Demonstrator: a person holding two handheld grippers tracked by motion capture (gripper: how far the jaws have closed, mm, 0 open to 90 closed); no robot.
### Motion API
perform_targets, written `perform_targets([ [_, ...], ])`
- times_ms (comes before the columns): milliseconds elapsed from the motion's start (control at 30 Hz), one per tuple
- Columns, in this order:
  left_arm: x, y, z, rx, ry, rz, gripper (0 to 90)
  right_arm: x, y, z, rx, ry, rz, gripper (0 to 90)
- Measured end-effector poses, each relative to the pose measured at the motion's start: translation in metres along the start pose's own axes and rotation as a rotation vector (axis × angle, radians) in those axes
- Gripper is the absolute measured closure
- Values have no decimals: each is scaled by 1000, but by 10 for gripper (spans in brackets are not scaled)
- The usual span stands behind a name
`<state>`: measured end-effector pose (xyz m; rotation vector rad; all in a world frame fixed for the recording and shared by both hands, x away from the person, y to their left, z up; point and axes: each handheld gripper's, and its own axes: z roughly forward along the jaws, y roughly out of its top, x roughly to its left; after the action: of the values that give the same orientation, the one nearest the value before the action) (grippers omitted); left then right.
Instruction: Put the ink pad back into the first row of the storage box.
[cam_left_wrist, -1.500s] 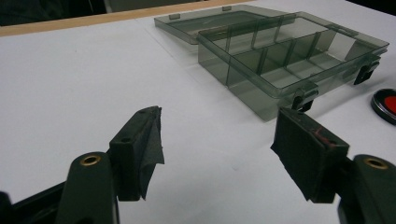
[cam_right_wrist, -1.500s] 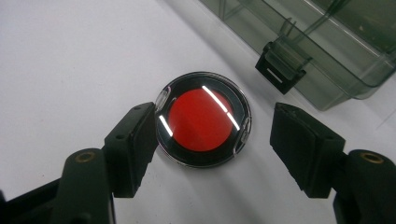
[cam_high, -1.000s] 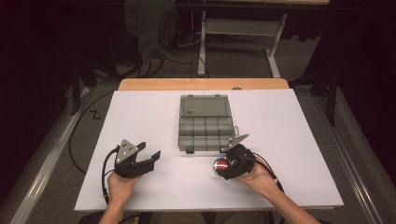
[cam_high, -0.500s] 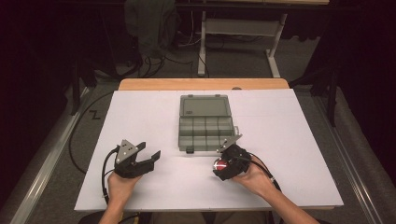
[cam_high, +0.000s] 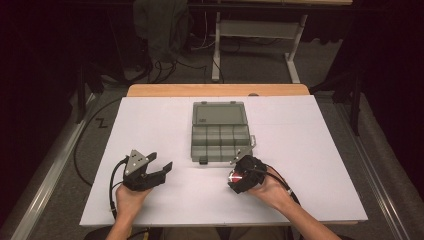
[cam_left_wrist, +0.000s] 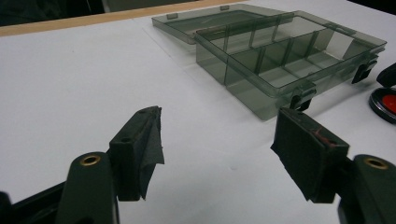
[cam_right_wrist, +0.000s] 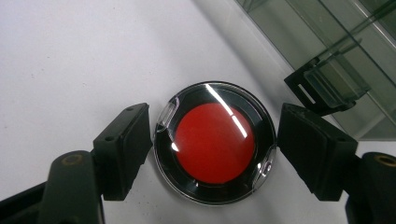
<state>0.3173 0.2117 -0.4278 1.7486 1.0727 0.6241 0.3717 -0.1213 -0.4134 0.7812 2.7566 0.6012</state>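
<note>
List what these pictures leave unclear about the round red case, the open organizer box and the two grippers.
- Round red case: the right gripper straddles it; jaw contact is too close to call. In the high view the gripper hides most of it. Contents unreadable.
- Organizer box: cut off by the edge in the right gripper view; compartment contents too small in the high view.
- Left gripper: its body lies below the frame in its own view.

Colours: white surface, smoke-grey case, red-and-black disc.
The white table covering (cam_high: 300, 145) ends at a tan wooden edge (cam_high: 215, 90). The translucent smoke-grey plastic compartment box (cam_left_wrist: 289, 56) has black latches (cam_right_wrist: 322, 91). The round clear-lidded black case with a red centre (cam_right_wrist: 215, 142) is glossy. Both grippers are black.
</note>
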Motion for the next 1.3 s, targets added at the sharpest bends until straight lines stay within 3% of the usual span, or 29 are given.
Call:
perform_targets([
  [733,0,0,0,1,-2,8,328,-3,0,2,15,10,7,316],
  [1300,0,0,-1,-1,2,8,329,-12,3,-20,-29,50,42,318],
])
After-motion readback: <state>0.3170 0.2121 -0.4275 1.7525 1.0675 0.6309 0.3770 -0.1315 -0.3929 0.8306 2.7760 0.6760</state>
